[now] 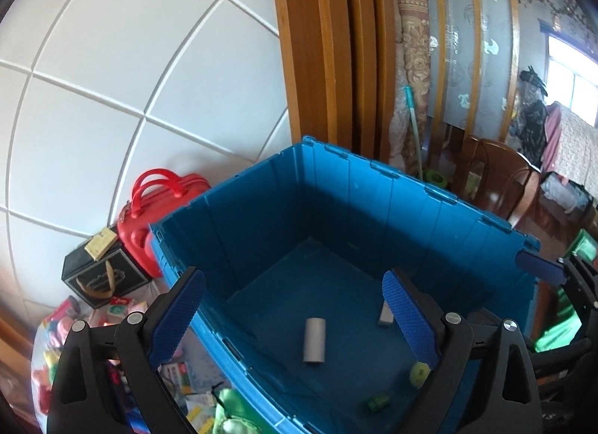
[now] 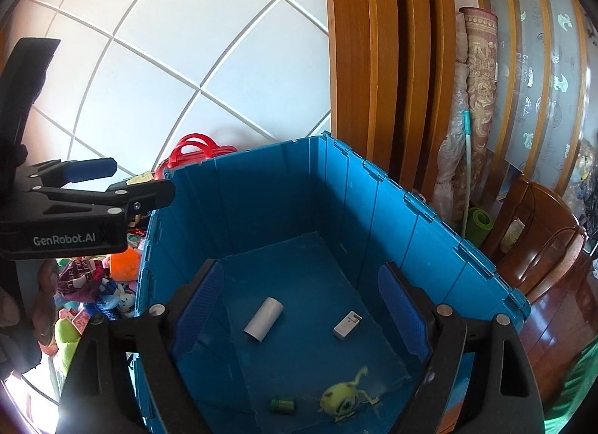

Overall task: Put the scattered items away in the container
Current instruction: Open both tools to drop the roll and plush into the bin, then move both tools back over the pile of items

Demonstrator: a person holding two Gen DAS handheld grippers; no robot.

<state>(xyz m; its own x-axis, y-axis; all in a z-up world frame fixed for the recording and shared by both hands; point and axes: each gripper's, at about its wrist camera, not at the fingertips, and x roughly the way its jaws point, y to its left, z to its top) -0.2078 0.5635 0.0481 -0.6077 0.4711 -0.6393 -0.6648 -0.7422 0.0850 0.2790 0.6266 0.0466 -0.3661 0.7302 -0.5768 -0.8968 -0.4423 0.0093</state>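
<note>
While both tools hang over the big blue box (image 2: pixel 261 202), it already has a few things on its floor: a grey tube (image 2: pixel 263 319), a green one-eyed toy (image 2: pixel 338 402), a small white box (image 2: pixel 347 325) and a tiny green thing (image 2: pixel 282 405). The left tool (image 1: pixel 295 316) is wide open with nothing between its fingers, and so is the right tool (image 2: pixel 299 307).

Many toys (image 2: pixel 93 284) are not in the box yet. They lie in a heap on the floor to its left. I think the heap could cause trouble. The toys are packed close, so a tool may pinch two at once or knock one away. The box walls are tall, so a low carry could bump the rim. The two tools are also near each other and could clash.

The left tool's side reads "GenRobot.AI". A dark red cloth (image 2: pixel 80 277) in the heap has white letters, too bent to read.
</note>
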